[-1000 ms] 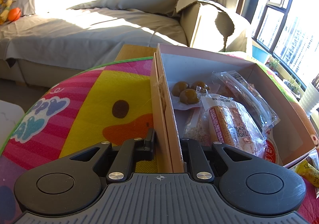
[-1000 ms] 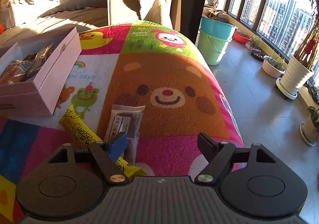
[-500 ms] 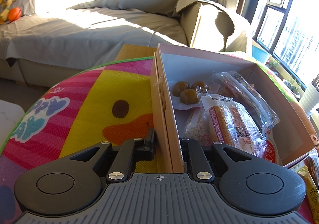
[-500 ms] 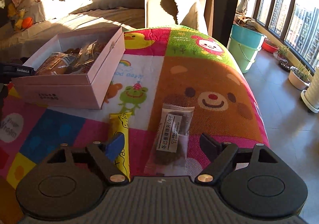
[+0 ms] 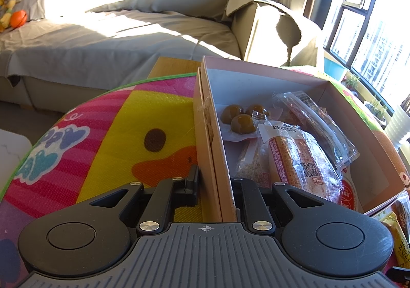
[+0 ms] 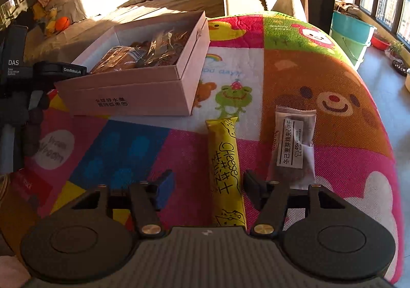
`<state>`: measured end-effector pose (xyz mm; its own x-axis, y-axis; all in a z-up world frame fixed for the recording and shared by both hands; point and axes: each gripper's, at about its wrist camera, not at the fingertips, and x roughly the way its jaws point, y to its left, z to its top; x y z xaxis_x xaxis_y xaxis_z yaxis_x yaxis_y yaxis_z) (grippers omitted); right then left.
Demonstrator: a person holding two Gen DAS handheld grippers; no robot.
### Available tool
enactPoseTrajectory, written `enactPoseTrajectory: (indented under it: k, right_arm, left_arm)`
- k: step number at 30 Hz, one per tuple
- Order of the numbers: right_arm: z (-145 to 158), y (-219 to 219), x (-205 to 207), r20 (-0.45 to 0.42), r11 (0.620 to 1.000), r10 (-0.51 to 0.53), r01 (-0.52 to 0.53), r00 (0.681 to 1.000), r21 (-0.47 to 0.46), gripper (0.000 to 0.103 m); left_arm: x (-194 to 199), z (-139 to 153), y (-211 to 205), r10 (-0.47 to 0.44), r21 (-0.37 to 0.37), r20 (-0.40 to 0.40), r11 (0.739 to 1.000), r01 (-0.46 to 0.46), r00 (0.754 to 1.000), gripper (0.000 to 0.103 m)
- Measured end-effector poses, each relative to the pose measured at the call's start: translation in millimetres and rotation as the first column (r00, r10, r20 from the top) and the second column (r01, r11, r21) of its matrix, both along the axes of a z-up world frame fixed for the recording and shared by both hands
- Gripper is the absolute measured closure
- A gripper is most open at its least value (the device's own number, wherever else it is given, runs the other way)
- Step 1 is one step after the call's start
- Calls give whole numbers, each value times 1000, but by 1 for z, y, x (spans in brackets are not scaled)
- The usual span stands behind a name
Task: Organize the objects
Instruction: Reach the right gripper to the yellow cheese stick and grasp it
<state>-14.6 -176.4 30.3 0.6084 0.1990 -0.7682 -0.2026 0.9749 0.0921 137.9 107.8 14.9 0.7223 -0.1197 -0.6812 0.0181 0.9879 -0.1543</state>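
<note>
Between the fingers of the left gripper (image 5: 214, 185) stands the near side wall of the pink box (image 5: 215, 149), pinched: one finger lies outside against the wall, over the colourful play mat (image 5: 115, 134), and the other lies inside the box. Ahead of the inner finger, within the box, sit a wrapped bread roll (image 5: 299, 162), a clear packet of small round brown pastries (image 5: 239, 119) and a long clear-wrapped snack (image 5: 317, 124) leaning toward the far wall. Beyond the fingertips, past the mat's edge, is a grey-covered sofa (image 5: 115, 39).

Seen from the right wrist camera, the same box (image 6: 143, 91) rests on the mat (image 6: 333, 134) well ahead and to the left of the right gripper (image 6: 207, 187), with the left gripper (image 6: 59, 69) at the box's left end. The right gripper's jaws are closing. Between its fingers lies the near end of a yellow cheese stick packet (image 6: 226, 172), flat on the mat and running away from the camera; the pads are not yet pressed on it, with a gap on the left side and the right finger close by. Just outside the right finger, beside the yellow packet and apart from it, lies a brown snack packet (image 6: 294, 144) with a white label. Farther right, off the mat, a teal bucket (image 6: 351, 34) stands on the floor by the windows.
</note>
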Motion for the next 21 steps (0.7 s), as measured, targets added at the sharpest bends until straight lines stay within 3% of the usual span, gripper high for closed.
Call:
enactPoseTrajectory:
  k: [2,12,14,21]
  right_arm:
    - [0,4,0,6,1000,8,-7,1000,-24,53]
    - [0,1,1,9,999,-13,13,1000,-47,70]
    - [1,1,1,6,999,-6,7,1000,-50,80]
    - [6,5,-4,-16,999,22,-23,1000,-38,82]
  left_arm:
    - [0,1,0,-1,-1,-4,1000,1,1000,87]
    - [-8,20,3,20,5,50,1000,-20,999,89]
    - [-8,24,1,11,27,54,1000,-13,998,90]
    - [-6,25,0,3,39,52,999,-5,999,90]
